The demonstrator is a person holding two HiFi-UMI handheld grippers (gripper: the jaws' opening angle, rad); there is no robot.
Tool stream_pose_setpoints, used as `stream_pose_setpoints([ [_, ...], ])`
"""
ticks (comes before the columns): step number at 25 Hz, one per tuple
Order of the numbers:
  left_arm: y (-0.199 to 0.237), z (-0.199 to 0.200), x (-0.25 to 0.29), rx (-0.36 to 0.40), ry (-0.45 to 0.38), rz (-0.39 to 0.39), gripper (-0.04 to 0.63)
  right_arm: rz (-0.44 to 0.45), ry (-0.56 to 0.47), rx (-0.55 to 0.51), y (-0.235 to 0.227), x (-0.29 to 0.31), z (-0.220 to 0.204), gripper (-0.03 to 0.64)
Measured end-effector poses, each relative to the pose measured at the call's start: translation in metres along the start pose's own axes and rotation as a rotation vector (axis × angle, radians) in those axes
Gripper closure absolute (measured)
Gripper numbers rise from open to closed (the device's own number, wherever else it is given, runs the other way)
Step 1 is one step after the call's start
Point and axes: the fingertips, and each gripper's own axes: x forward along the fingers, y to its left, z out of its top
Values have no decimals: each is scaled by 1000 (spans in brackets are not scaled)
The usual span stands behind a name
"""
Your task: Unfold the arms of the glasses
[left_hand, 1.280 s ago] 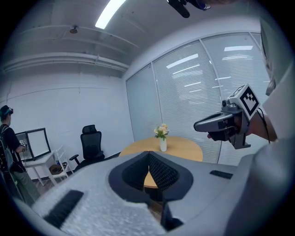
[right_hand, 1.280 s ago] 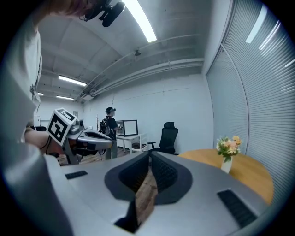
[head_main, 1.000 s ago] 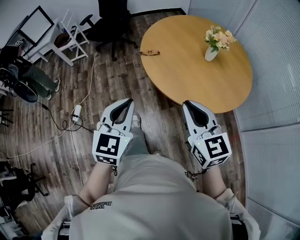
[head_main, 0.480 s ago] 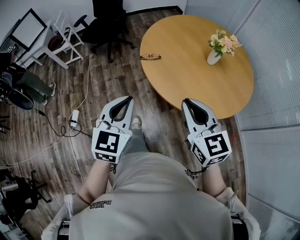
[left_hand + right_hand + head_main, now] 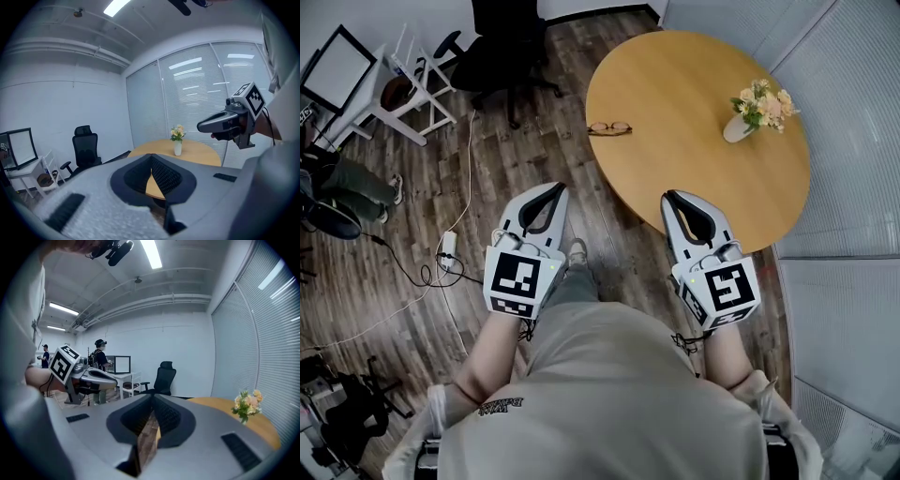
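Observation:
A pair of folded glasses lies near the left edge of the round wooden table in the head view. My left gripper is held over the floor, short of the table, with its jaws shut and nothing between them. My right gripper hovers at the table's near edge, also shut and empty. Both are well short of the glasses. In the left gripper view the jaws meet at the tips; the right gripper view shows its jaws closed too. The glasses do not appear in either gripper view.
A white vase of flowers stands at the table's right side. A black office chair and a white desk with a monitor sit at the far left. Cables and a power strip lie on the wood floor. Window blinds run along the right.
The head view has shifted, so the table and glasses sit slightly lower and nearer in frame. Both grippers have stayed shut and in about the same place.

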Motion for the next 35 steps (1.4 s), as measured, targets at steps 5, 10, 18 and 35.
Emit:
stream_pose_setpoints([
  [5,40,-4,19,-5,10,-26,572,-31,22,5,-5,43,10,577],
  [10,79,-3,42,-1,10,-52,572,-66,37,19,-13,83,19,577],
  [18,124,6,78,19,-8,-95,572,-117,40,31,-31,139,32,577],
  [35,123,19,131,19,15,-146,572,-153,39,55,-77,158,35,577],
])
